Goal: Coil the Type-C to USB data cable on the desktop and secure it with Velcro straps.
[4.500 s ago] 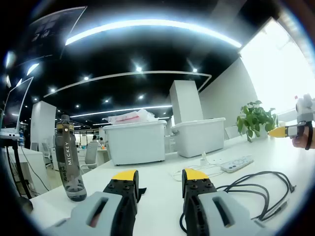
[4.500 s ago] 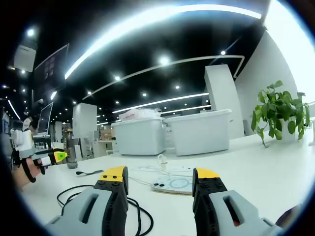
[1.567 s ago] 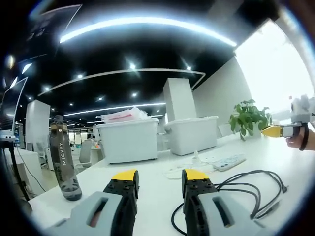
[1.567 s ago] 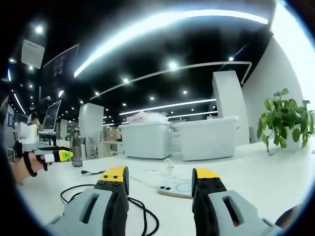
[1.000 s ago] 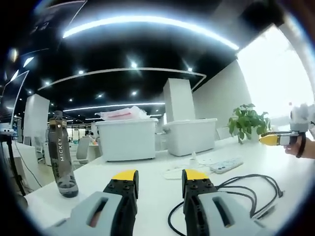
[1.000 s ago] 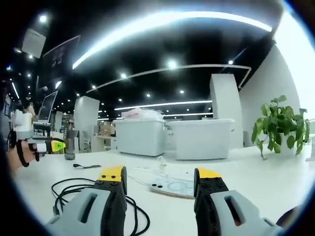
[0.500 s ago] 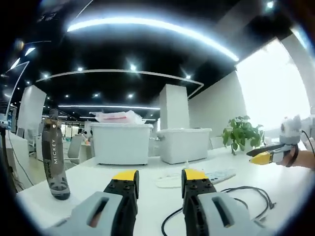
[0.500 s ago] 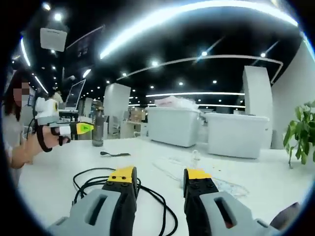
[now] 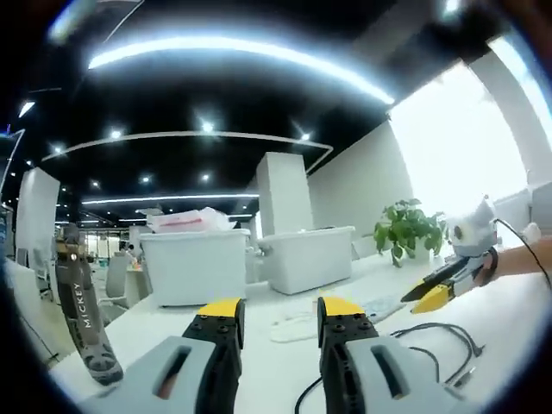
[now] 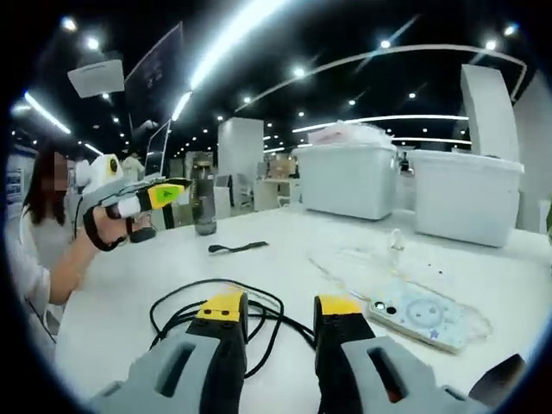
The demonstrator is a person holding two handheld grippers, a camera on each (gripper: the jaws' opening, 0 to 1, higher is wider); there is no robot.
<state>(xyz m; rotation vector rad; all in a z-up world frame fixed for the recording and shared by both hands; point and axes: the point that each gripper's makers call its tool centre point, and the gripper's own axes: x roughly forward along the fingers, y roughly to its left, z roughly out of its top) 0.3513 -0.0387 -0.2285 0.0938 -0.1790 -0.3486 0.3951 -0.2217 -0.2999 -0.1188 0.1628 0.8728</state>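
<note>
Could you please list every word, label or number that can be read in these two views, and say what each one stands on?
"MICKEY": printed lengthwise on the dark water bottle at the left of the left gripper view.
The same bottle in the right gripper view: lettering too small to read.
Wall screens in the right gripper view: too blurred to read.
The phone case bears only small patterns, no legible text.

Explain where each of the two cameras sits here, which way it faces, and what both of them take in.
Left gripper view: rides the left gripper, low over the white desk, facing two white bins and a plant; the right gripper on a hand enters at right.
Right gripper view: rides the right gripper, angled down at the loose black cable and a strap; the left gripper and the person's hand and arm show at left.
Shared: desk, cable, bins, a dark bottle, each other's gripper.
</note>
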